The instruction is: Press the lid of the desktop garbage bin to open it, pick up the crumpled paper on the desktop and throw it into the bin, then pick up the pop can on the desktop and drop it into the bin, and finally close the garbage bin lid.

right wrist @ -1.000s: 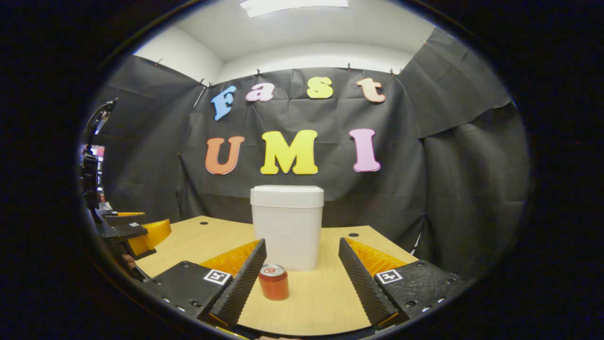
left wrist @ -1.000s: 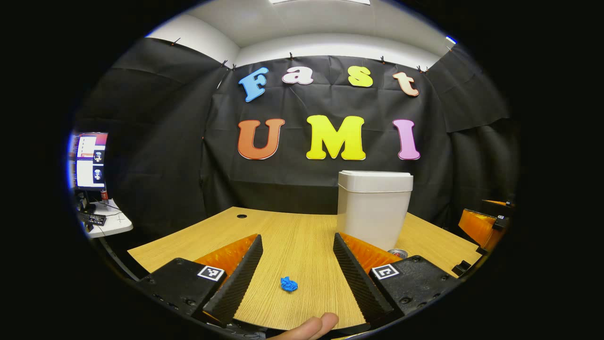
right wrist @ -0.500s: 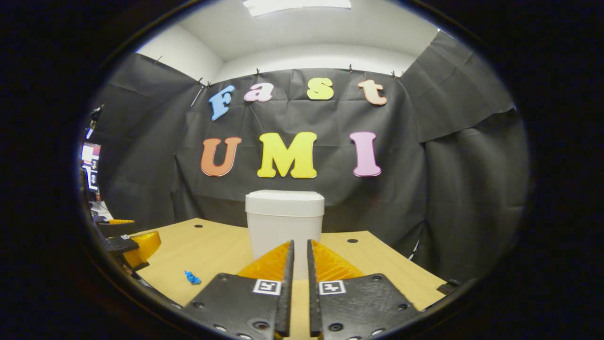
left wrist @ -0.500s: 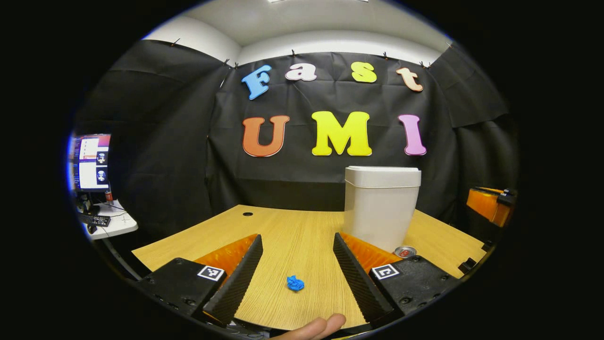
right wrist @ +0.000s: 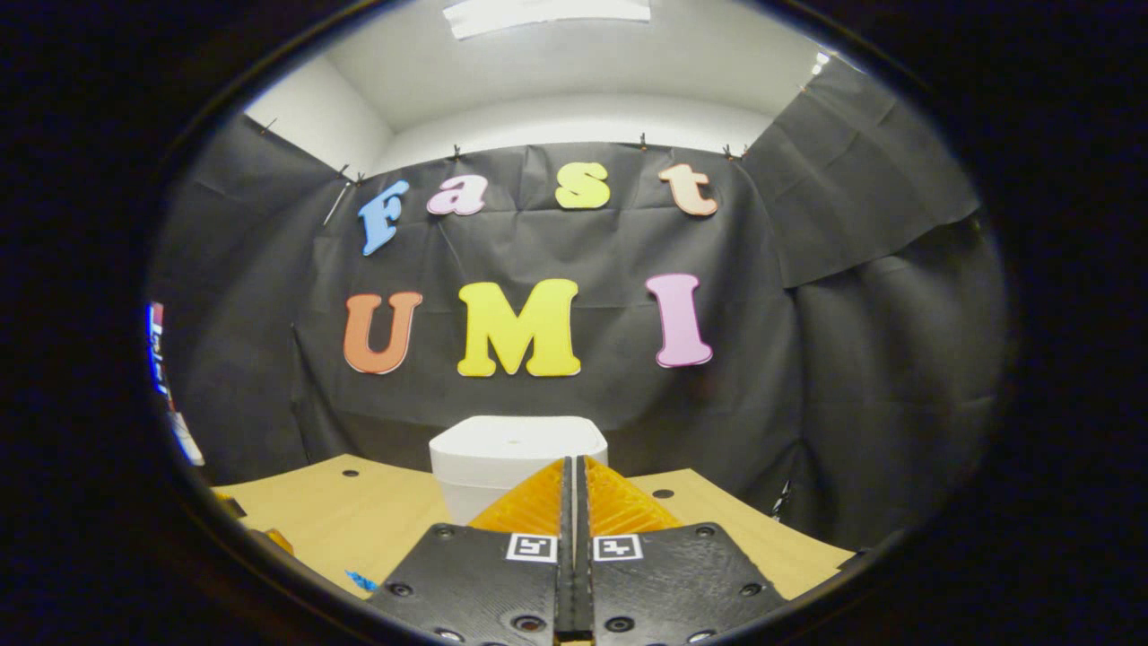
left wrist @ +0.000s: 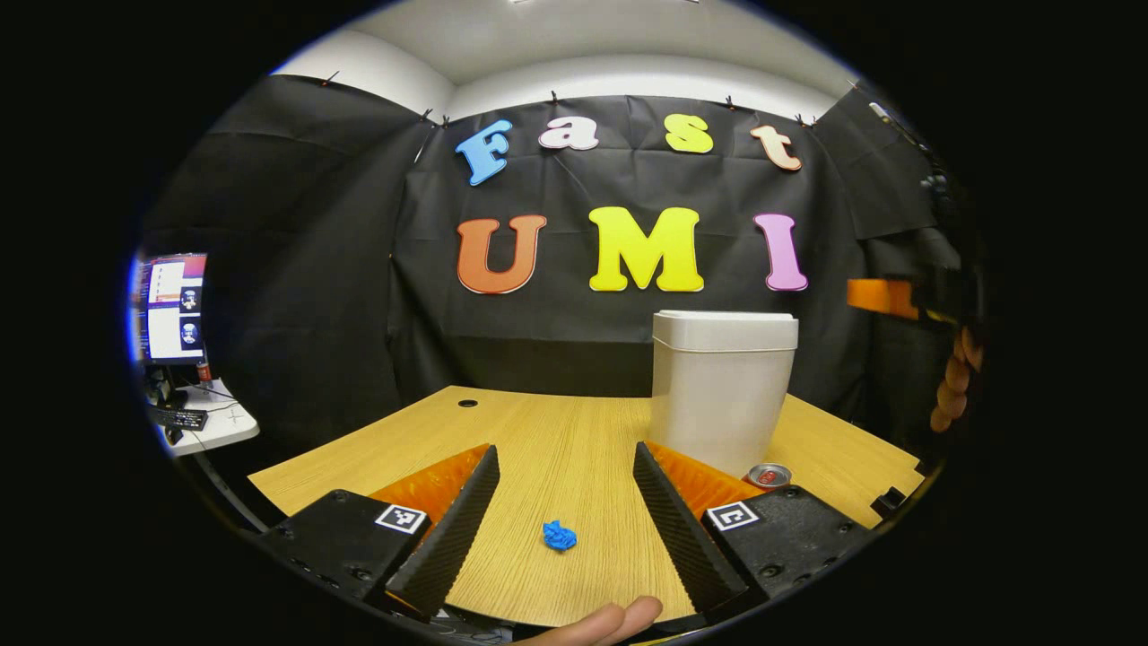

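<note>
Garbage bin [left wrist: 723, 395]: white, smooth plastic, tapering body with rounded corners, standing upright toward the far right part of the worktop [left wrist: 556, 440]; its lid [right wrist: 517, 441] is a flat, slightly overhanging cap, shut. Step in hand, as judged: pressing the lid to release it. Right hand-held gripper [right wrist: 574, 467]: fingers brought together with almost no gap, holding nothing, raised above lid height on the near side of the bin and pointing across it. To do this well, the joined tips would come straight down on the lid, press short and firm, then lift clear so the lid can rise; where the latch sits cannot be told. A sideways shove could slide or tip the bin, which looks light. Left hand-held gripper [left wrist: 560, 467]: fingers spread wide, empty, held low over the near edge of the worktop; ribbed inner faces on the fingers. Crumpled paper [left wrist: 559, 536]: small blue wad, irregular and creased, lying near the front edge between the left fingers' lines but untouched. Pop can [left wrist: 769, 475]: red cylinder with bright metal top, upright, just beside the bin's near right foot. Worktop: pale wood-grain laminate, matt, with round cable holes near the far edge.
</note>
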